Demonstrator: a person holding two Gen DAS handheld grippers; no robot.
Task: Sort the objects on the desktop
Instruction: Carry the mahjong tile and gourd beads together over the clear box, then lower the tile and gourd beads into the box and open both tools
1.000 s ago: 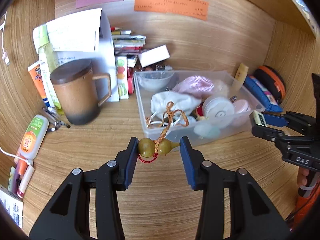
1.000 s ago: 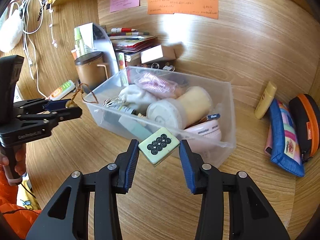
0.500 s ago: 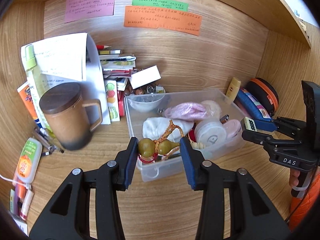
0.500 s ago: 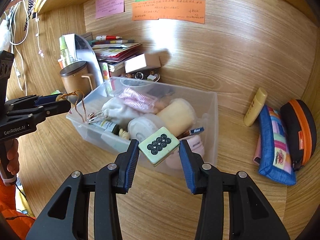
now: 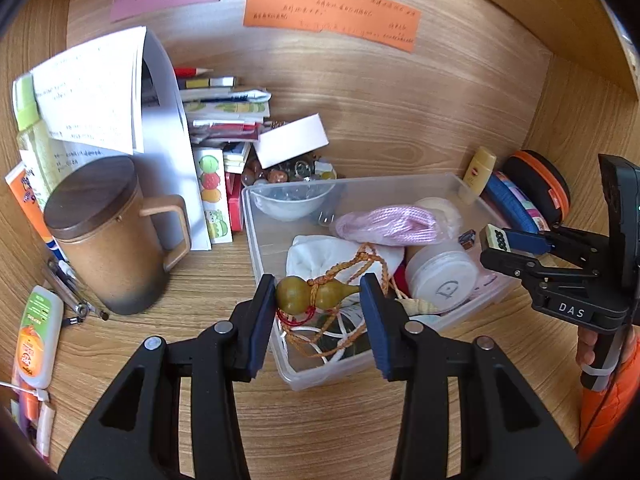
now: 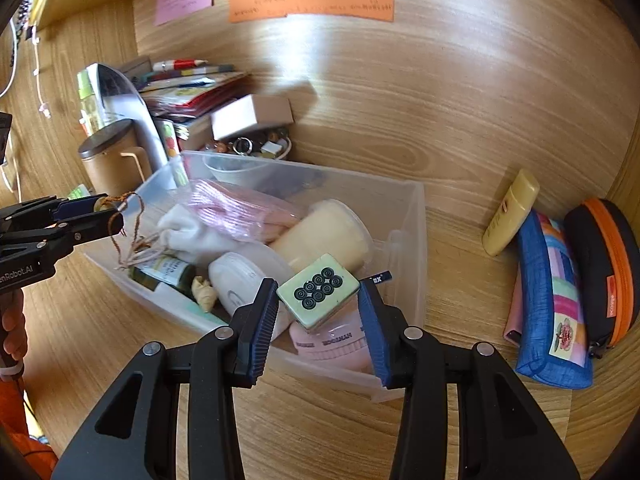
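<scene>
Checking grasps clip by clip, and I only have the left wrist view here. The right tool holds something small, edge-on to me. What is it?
Observer: The right tool is shut on a pale green mahjong tile; its face shows eight dark circles.
Operator: Is it over the bin?
Observer: It appears so: it hangs over the near right corner of the clear bin, above a pink jar.
Operator: What sits beneath the cord of my gourd?
Observer: A dark green glass bottle with a label, lying on its side against the bin's wall.
</scene>
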